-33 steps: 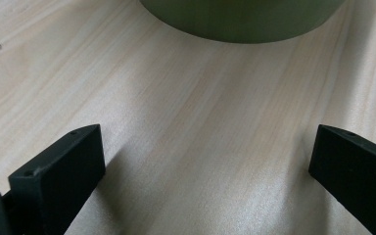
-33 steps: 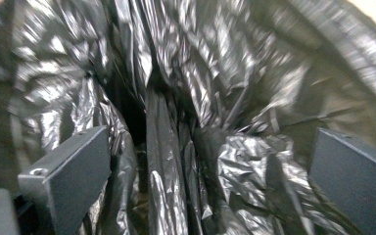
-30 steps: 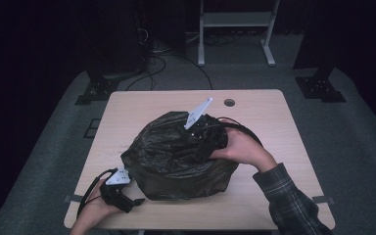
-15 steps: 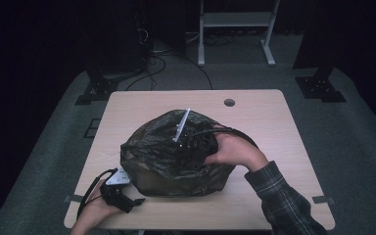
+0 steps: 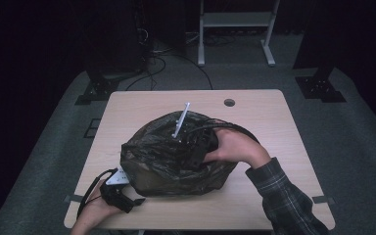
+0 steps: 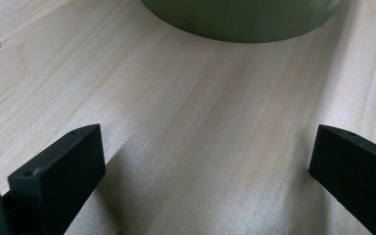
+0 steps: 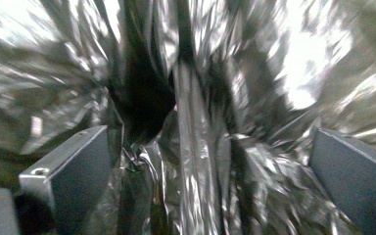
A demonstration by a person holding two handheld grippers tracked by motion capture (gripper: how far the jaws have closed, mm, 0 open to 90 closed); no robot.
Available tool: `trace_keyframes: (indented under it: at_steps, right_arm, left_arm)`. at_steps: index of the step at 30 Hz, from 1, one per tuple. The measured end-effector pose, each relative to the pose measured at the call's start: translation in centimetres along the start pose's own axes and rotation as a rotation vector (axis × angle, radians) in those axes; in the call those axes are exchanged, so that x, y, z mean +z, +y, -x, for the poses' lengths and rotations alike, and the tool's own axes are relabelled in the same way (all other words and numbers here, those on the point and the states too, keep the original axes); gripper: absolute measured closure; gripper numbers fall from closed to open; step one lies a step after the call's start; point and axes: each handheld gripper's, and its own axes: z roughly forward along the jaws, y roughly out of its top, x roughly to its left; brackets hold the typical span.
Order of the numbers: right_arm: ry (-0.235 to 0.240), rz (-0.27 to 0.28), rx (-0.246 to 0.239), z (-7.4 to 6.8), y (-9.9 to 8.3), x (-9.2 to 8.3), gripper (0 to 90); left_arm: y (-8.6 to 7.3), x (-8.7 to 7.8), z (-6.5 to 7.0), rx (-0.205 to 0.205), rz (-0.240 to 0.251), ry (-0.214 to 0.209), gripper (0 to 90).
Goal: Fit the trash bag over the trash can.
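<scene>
Bag [image 5: 171, 156] — dark, crinkled plastic, bulging in a mound at the middle of the desk [image 5: 254, 112], slightly toward the person's side. Its lower edge sits on the desk top; a rounded olive-green base [image 6: 240, 19] shows at the top of the left gripper view, resting on the wood, cannot tell for certain what it belongs to.

Right hand-held gripper [image 5: 193, 147] is pressed into the top of the bag from the right, the person's right hand [image 5: 235, 147] wrapped round its body, plaid sleeve [image 5: 284, 196] behind it. Grey plate [image 5: 181, 120] on that gripper sticks up, tilted. In the right gripper view its jaws stand wide apart with folds of shiny plastic [image 7: 196, 147] bunched between them — released, not pinching anything. View is motion-blurred.

Left hand-held gripper [image 5: 120, 193] lies low at the near left corner of the desk, just beside the bag's left edge, held in the person's left hand [image 5: 90, 215], cable looping off to the left. Left gripper view: jaws spread wide, bare wood between them, released, nothing gripped.

Round grommet hole [image 5: 229, 103] in the desk at the far side, well apart from the bag.
</scene>
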Motion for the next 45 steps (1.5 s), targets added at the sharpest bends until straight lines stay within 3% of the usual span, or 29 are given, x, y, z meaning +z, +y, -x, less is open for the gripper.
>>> trace_keyframes:
  at_steps: [3, 6, 8, 15, 18, 21, 30, 36, 40, 45]
  right_arm:
    - [-0.026, 0.115, -0.020, 0.0, 0.8, -1.7, 2.0]
    - [-0.018, 0.214, -0.031, -0.1, 1.7, -2.7, 2.0]
    - [-0.033, 0.250, -0.040, -0.1, 2.7, -2.8, 1.9]
    - [-0.017, 0.234, -0.054, 0.2, 5.8, -0.2, 1.4]
    - [-0.012, 0.181, -0.046, 0.5, 6.5, 1.7, 0.0]
    - [-0.011, 0.128, -0.051, 0.6, 6.8, 3.5, 0.0]
    - [0.031, 0.058, -0.059, 0.6, 6.7, 6.5, 0.0]
    - [0.026, 0.033, -0.050, 0.6, 6.6, 6.7, 0.0]
    - [0.009, 0.088, -0.050, 0.4, 6.7, 5.4, 0.0]
    - [-0.015, 0.186, -0.050, 0.4, 6.0, 2.4, 0.0]
  left_arm:
    - [0.0, 0.0, 0.0, 0.001, -0.001, 0.001, 0.0]
    - [0.0, 0.0, 0.0, 0.000, 0.000, 0.000, 0.0]
    - [0.0, 0.0, 0.0, 0.001, -0.001, 0.001, 0.0]
    - [0.0, 0.0, 0.0, 0.002, -0.002, 0.001, 0.0]
    - [0.0, 0.0, 0.0, 0.002, -0.002, 0.002, 0.0]
    - [0.0, 0.0, 0.0, 0.002, -0.003, 0.001, 0.0]
    - [0.0, 0.0, 0.0, 0.004, -0.003, 0.001, 0.0]
    - [0.0, 0.0, 0.0, 0.003, -0.003, 0.004, 0.0]
    - [0.0, 0.0, 0.0, 0.004, -0.004, 0.001, 0.0]
    - [0.0, 0.0, 0.0, 0.004, -0.003, 0.001, 0.0]
